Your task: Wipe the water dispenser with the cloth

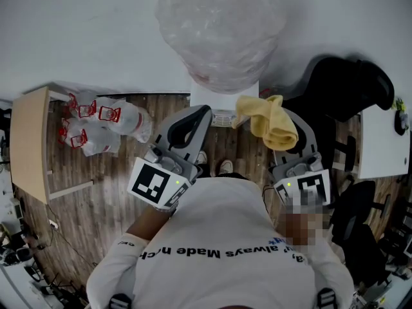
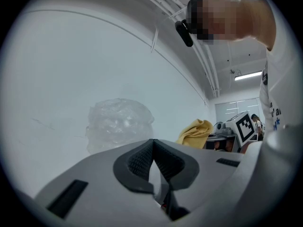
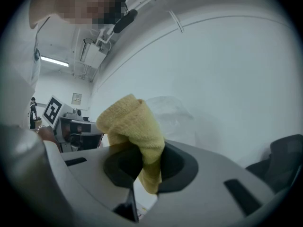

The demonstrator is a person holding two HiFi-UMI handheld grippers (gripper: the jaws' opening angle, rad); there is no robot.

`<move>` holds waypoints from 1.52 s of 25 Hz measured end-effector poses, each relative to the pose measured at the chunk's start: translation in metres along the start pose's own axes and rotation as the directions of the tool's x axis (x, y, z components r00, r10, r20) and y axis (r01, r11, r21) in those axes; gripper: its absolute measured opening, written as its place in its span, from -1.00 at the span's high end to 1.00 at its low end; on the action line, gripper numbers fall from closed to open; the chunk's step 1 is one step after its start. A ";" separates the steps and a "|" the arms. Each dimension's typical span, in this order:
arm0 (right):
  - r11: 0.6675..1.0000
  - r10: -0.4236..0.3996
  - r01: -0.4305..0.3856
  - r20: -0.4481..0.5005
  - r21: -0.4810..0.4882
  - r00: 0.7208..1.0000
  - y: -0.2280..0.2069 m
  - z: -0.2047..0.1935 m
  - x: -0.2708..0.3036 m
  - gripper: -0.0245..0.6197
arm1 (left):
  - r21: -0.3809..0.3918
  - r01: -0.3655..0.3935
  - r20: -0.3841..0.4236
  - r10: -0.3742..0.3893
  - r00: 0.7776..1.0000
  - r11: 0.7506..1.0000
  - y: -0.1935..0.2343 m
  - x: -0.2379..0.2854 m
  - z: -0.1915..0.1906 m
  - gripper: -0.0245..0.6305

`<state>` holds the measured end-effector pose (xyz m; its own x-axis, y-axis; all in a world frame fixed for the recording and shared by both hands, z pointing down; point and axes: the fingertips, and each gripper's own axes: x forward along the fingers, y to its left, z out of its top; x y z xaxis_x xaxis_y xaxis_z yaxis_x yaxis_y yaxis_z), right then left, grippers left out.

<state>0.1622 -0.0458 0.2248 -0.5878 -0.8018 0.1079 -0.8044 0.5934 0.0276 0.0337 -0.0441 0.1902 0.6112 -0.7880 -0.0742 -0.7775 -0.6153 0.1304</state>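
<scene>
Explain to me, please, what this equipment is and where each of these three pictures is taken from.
A person holds a two-jaw gripper in each hand; there is no robot arm. The head view looks down from a camera on the person's head. The other two come from cameras riding on the grippers, looking along their jaws. The right gripper pinches a yellow cloth in its jaws. The left gripper has its jaws together, empty. Ahead stands the white water dispenser, its bottle wrapped in plastic.

We see a yellow cloth (image 1: pixel 273 122) at one o'clock, a white water dispenser (image 1: pixel 220 99) at twelve, and a brown wood-grain floor (image 1: pixel 106 195).
</scene>
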 end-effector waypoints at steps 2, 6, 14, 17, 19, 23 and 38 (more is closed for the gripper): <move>1.000 0.000 0.000 0.001 0.002 1.000 0.004 0.002 0.011 0.72 | 0.006 -0.005 -0.007 0.005 1.000 1.000 0.013 -0.001 0.001 0.87; 1.000 -0.009 0.009 0.009 0.001 1.000 0.011 0.009 0.029 0.72 | 0.013 0.003 -0.002 -0.003 1.000 1.000 0.034 -0.002 0.008 0.87; 0.999 -0.019 0.019 -0.004 -0.030 1.000 0.023 0.007 0.059 0.72 | 0.000 0.027 0.014 -0.027 1.000 1.000 0.057 -0.002 0.012 0.87; 0.999 -0.023 0.022 -0.026 -0.040 0.999 0.024 -0.002 0.069 0.72 | -0.001 0.032 0.017 -0.032 0.999 0.999 0.062 -0.003 0.013 0.87; 0.999 -0.021 0.020 -0.034 -0.048 0.999 0.026 -0.007 0.075 0.72 | 0.000 0.031 0.019 -0.031 0.999 1.000 0.064 -0.004 0.014 0.87; 0.998 -0.008 0.005 -0.044 -0.064 0.999 0.036 -0.014 0.084 0.72 | 0.003 0.024 0.020 -0.024 1.000 1.000 0.068 -0.009 0.015 0.87; 0.989 0.051 -0.061 -0.078 -0.134 0.996 0.079 -0.051 0.135 0.72 | -0.006 0.009 -0.004 -0.009 1.000 1.000 0.071 -0.017 0.007 0.87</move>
<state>0.0236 -0.1035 0.2922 -0.6193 -0.7628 0.1861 -0.7484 0.6452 0.1540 -0.0326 -0.0748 0.1935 0.6186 -0.7824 -0.0717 -0.7712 -0.6221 0.1352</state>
